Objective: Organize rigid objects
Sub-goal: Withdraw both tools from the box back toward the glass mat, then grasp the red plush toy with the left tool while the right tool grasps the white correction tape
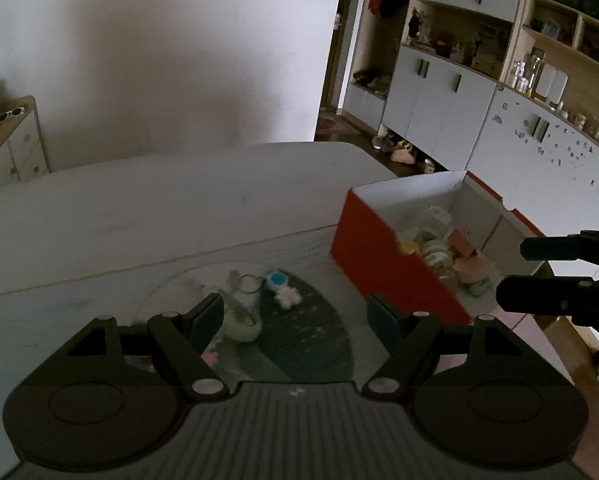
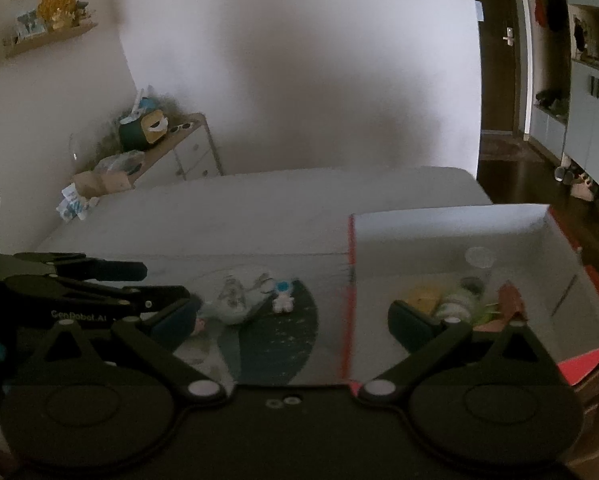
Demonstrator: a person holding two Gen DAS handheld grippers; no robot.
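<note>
A red box [image 1: 373,268] with a white inside stands on the table's right part and holds several small items [image 1: 439,250]. Left of it, on a round dark mat [image 1: 311,344], lie a white cup [image 1: 246,290], a small white-and-blue astronaut figure [image 1: 284,288] and a pale dish [image 1: 241,326]. My left gripper [image 1: 295,316] hovers open over the mat with nothing between its fingers. My right gripper [image 2: 293,322] is open wide and empty, straddling the box's left wall [image 2: 349,288]. The figure [image 2: 282,299] lies ahead of it. Each gripper shows in the other's view: right gripper [image 1: 511,272], left gripper [image 2: 165,280].
The white table [image 1: 159,208] reaches back to a plain wall. A low drawer unit [image 2: 191,152] with clutter stands at the left. Cabinets and shelves [image 1: 451,96] line the right side, with shoes on the dark floor [image 1: 395,150] beside a doorway.
</note>
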